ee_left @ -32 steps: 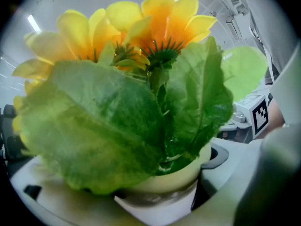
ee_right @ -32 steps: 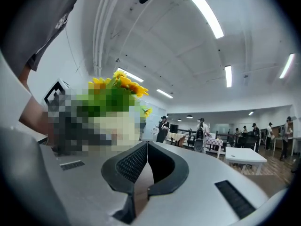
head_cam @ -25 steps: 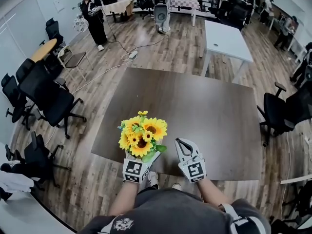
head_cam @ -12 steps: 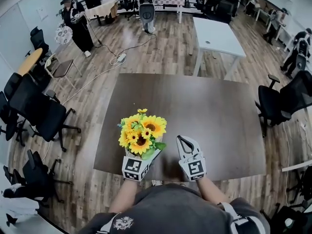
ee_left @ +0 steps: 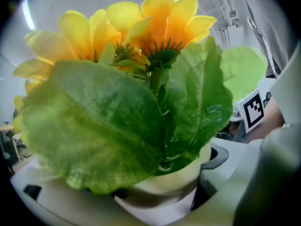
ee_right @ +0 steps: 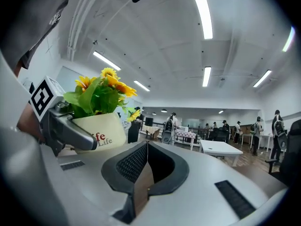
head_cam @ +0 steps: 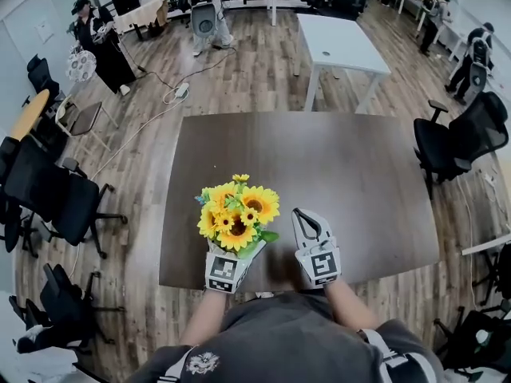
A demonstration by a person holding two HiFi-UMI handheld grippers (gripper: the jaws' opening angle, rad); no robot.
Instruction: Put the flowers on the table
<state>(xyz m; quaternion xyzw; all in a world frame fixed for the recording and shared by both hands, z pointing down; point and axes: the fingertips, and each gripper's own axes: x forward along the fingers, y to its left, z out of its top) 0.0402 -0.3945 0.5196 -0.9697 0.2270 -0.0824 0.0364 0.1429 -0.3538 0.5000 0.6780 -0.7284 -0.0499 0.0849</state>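
The left claw [head_cam: 233,252] is clenched around the white pot [ee_right: 96,130] of sunflowers [head_cam: 237,216], held at the six o'clock edge of the dark bench [head_cam: 351,174]. At its three o'clock, the right claw [head_cam: 303,218] is pinched closed, empty.

yellow flowers [head_cam: 237,215], dark brown table [head_cam: 343,182]

The flower pot [ee_right: 98,129] reads "Life" in print
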